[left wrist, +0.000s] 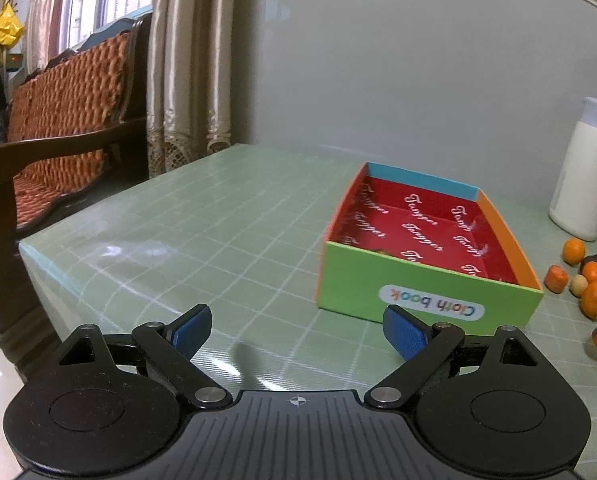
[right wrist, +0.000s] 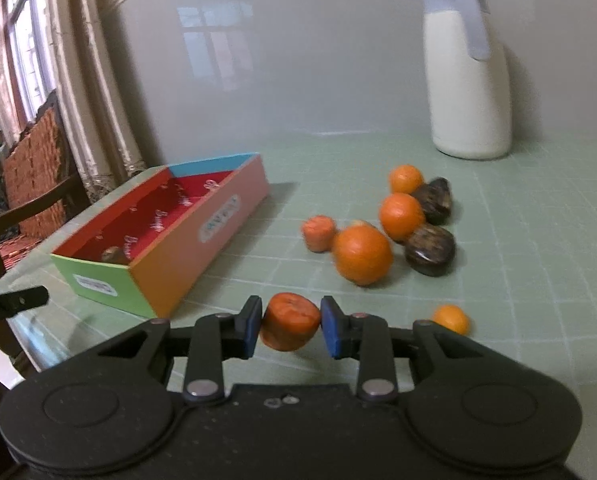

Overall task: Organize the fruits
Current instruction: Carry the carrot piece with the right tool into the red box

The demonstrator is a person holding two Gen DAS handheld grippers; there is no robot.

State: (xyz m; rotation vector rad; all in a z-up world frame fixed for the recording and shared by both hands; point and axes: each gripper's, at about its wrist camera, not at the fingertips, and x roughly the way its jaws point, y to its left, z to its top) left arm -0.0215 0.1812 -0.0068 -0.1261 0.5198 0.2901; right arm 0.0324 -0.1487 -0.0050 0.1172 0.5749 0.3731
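we see the right gripper [right wrist: 291, 326] angled down over the green gridded table [right wrist: 538, 240], its blue pads pinching a stubby orange-red fruit chunk [right wrist: 289, 326] lifted just off the surface. the left gripper [left wrist: 296, 330] also tilts downward, jaws spread wide with nothing between them, hovering just in front of the box's green end wall.

on the table beyond the held piece we count four round oranges, the largest [right wrist: 362, 255] nearest, one small one [right wrist: 450, 319] apart at the right, plus a second orange-red chunk [right wrist: 317, 232] and two dark brown, glossy fruits [right wrist: 429, 255]. one colourful open box [right wrist: 202, 236] with a red printed lining sits to the left, a dark item [right wrist: 112, 255] inside it. a single white jug [right wrist: 468, 92] stands by the wall.

the held chunk looks rough-skinned, short and cylindrical with a flat top.
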